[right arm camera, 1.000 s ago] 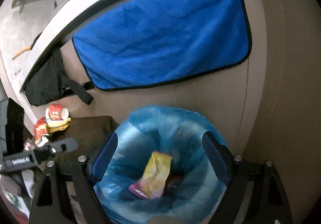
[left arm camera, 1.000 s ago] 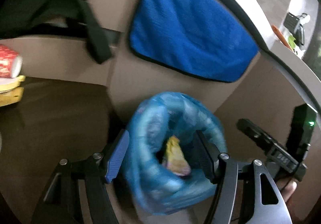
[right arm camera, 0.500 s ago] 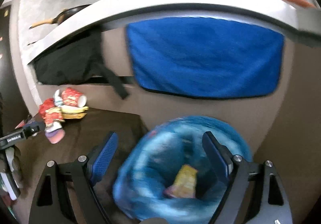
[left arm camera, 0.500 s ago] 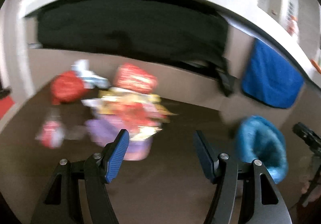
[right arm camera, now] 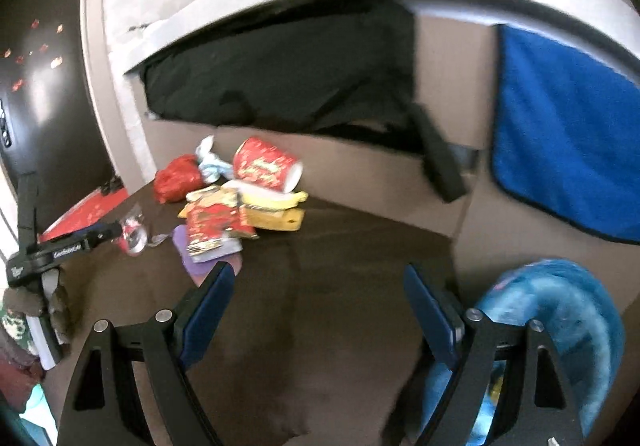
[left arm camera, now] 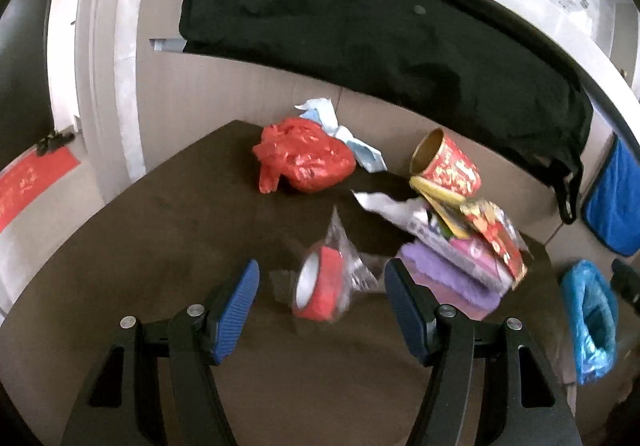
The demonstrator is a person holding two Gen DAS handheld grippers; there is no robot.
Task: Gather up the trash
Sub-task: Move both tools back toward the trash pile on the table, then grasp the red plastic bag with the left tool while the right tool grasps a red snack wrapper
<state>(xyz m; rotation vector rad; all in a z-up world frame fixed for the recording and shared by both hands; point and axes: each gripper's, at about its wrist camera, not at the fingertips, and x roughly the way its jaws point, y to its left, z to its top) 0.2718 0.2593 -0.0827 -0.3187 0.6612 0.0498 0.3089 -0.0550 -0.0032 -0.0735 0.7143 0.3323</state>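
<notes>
While crinkly in clear film, cylindrical red tape roll (left arm camera: pixel 320 288)

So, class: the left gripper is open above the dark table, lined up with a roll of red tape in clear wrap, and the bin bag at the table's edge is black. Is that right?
Not quite: the bin bag is blue, not black, as the left wrist view shows. The rest holds: the left gripper is open above the dark table, lined up with the roll of red tape in clear wrap.
</notes>
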